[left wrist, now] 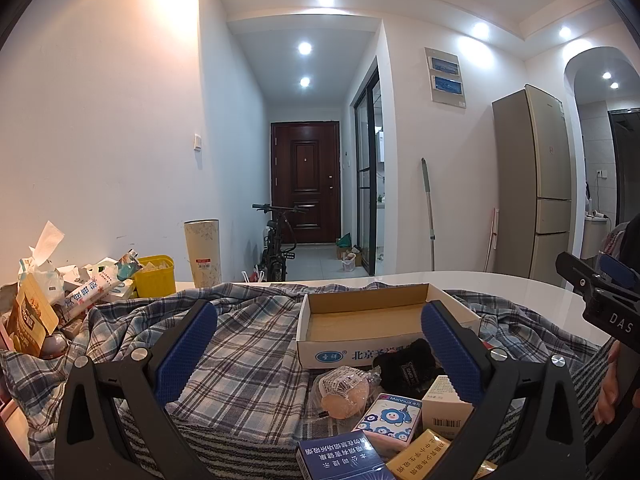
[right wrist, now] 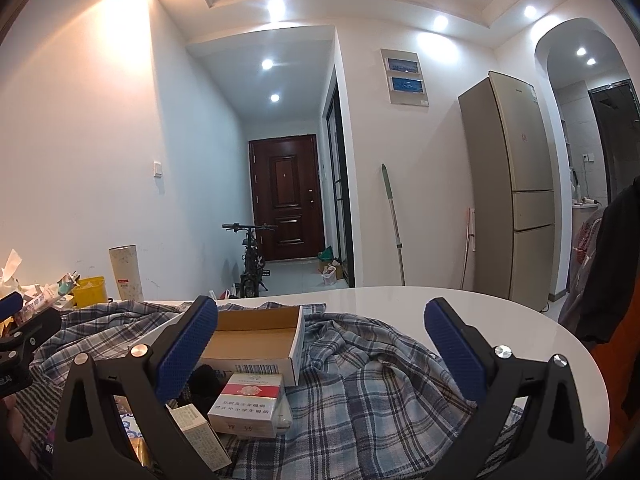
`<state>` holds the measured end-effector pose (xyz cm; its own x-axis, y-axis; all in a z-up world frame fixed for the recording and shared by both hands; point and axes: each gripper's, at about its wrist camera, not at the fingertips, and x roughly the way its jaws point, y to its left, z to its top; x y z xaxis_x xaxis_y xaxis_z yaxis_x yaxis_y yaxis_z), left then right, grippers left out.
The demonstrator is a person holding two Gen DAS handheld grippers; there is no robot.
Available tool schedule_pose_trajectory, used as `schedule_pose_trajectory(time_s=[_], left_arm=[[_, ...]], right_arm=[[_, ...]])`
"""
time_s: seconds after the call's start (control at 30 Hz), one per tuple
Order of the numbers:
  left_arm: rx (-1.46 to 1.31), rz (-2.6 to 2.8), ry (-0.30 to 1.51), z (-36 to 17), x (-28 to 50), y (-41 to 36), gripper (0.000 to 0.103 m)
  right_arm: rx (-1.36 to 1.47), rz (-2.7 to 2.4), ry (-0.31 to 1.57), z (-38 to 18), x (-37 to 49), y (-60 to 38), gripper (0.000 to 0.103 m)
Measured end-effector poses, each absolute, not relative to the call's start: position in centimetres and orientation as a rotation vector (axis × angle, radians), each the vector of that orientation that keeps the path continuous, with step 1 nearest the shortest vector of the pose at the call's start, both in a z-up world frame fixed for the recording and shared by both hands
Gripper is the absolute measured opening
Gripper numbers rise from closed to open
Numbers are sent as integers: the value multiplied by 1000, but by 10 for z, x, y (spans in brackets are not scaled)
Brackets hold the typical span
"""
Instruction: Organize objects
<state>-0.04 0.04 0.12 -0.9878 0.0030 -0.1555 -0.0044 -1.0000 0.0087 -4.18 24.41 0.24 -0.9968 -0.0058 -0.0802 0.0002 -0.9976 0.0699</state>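
An empty cardboard box point(left wrist: 372, 316) sits on a plaid cloth point(left wrist: 248, 360); it also shows in the right wrist view point(right wrist: 256, 340). Before it lie small items: a wrapped pink ball point(left wrist: 344, 394), a black fuzzy object point(left wrist: 408, 364), a blue cartoon pack point(left wrist: 390, 424), a beige carton point(left wrist: 442, 400), a dark blue cigarette pack point(left wrist: 340, 460) and a gold pack point(left wrist: 420, 456). A red and white cigarette pack point(right wrist: 248, 404) lies before the box. My left gripper point(left wrist: 320, 344) is open and empty. My right gripper point(right wrist: 322, 344) is open and empty.
The white round table point(right wrist: 460, 312) carries the cloth. At the left stand a yellow tub point(left wrist: 154, 276), a tall cream canister point(left wrist: 203, 252) and a pile of packets and tissues point(left wrist: 48, 292). A fridge point(right wrist: 512, 200) and bicycle point(right wrist: 252, 260) stand beyond.
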Motion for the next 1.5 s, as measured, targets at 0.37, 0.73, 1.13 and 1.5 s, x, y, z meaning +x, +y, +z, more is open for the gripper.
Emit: schedule_pose_trajectory(time_s=[0.37, 0.73, 1.13, 1.5], left_arm=[[-239, 3130, 36, -4, -3, 2, 103], [-306, 3121, 50, -6, -10, 5, 103], [-290, 3124, 57, -3, -8, 6, 103], [-304, 3131, 24, -5, -10, 1, 103]], right_arm=[[-100, -3142, -50, 8, -12, 237, 103], [-106, -3148, -77, 9, -12, 240, 103], [-36, -3145, -76, 9, -19, 241, 103], [125, -3145, -100, 3, -40, 244, 103]])
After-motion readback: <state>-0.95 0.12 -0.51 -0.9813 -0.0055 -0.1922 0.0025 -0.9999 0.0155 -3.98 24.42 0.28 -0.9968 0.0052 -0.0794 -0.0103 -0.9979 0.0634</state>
